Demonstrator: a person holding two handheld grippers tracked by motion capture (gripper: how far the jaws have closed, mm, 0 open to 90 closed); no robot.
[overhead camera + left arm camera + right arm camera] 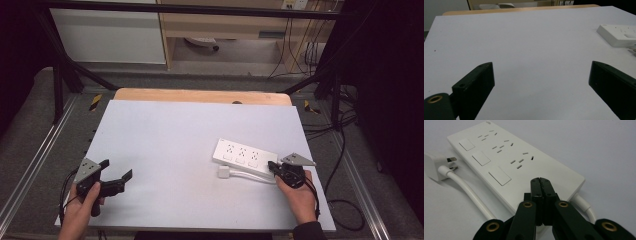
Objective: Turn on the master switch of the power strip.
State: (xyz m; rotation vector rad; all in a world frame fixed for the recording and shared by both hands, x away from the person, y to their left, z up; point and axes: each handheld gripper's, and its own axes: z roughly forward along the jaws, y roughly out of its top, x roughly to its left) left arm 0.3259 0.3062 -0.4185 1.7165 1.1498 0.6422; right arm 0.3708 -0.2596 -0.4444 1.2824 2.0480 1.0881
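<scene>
While the right gripper (540, 180) hangs over the near end of the white power strip (245, 156), its jaws are clenched tight together with nothing between them, tips poised above the strip's top face just short of the nearest rocker switch (499, 175) — looks to me like a closed point meant for pressing, not grabbing. That strip lies toward the table's right edge, angled, its white cable (471, 195) looping along the near side back to the plug (223, 172) lying loose beside it. Over by the near left corner, the left gripper (119, 176) rests idle, jaws released wide over bare table (529, 45). Whether the tips actually touch the strip, I can't tell; the cable's exit is half hidden behind the jaws.
</scene>
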